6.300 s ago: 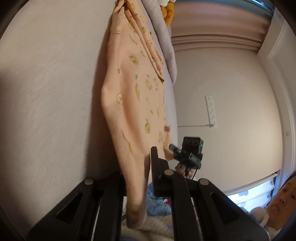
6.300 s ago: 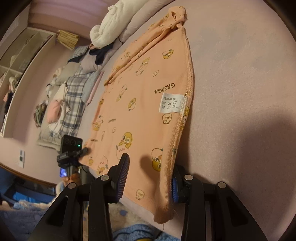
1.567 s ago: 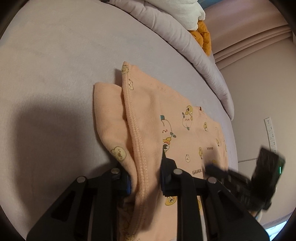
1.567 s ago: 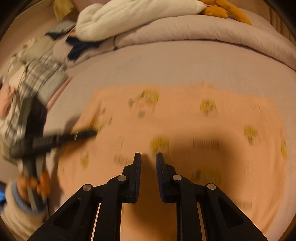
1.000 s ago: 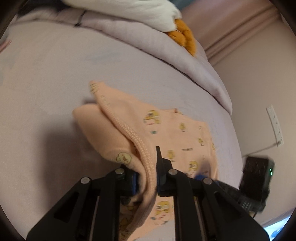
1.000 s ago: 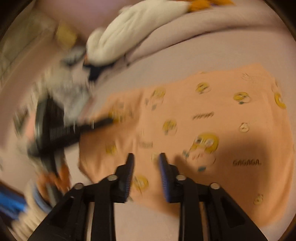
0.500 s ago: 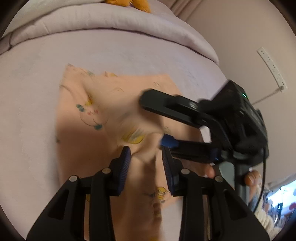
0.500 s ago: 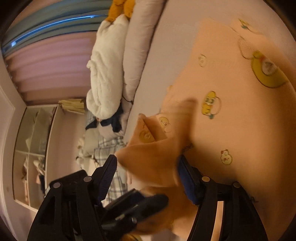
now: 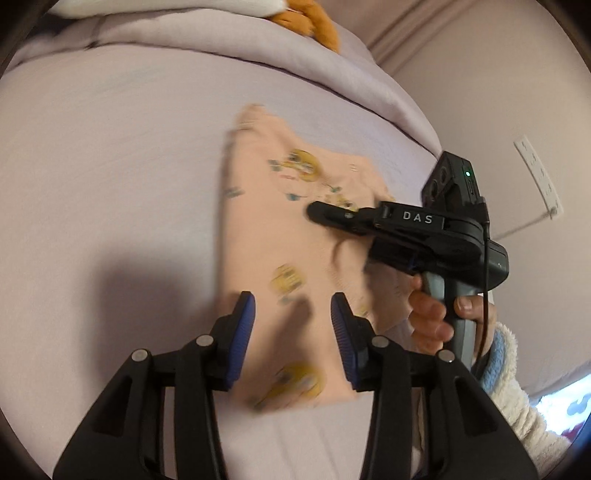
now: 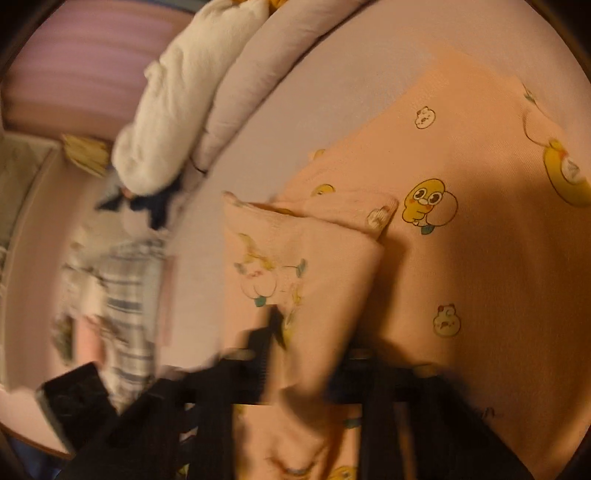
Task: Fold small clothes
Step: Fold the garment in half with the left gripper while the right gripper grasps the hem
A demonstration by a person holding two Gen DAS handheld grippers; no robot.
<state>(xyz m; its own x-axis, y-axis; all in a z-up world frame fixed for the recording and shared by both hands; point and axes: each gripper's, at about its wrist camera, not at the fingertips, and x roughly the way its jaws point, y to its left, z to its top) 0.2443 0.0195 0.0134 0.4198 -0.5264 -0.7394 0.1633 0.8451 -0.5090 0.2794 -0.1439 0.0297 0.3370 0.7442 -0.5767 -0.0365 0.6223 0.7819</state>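
A peach garment with a yellow duck print [image 9: 266,236] lies on the lilac bed, folded into a narrower strip. My left gripper [image 9: 291,325] is open and empty just above its near part. My right gripper [image 9: 314,212] reaches in from the right over the garment's middle. In the right wrist view the garment [image 10: 461,258] fills the right side, and a folded flap of it [image 10: 303,266] runs between the blurred fingers of my right gripper [image 10: 303,354]. The blur hides whether the jaws pinch the flap.
The lilac bed sheet [image 9: 110,166] spreads to the left. A rolled lilac duvet [image 9: 258,44], a white blanket [image 10: 177,103] and an orange plush [image 9: 310,26] lie along the far edge. Plaid and other clothes [image 10: 122,295] are piled at the left. A wall socket [image 9: 539,177] is on the right.
My left gripper has let go of the garment's edge and opened. The flap has come down across the garment, making it narrower. My right gripper has moved onto the flap.
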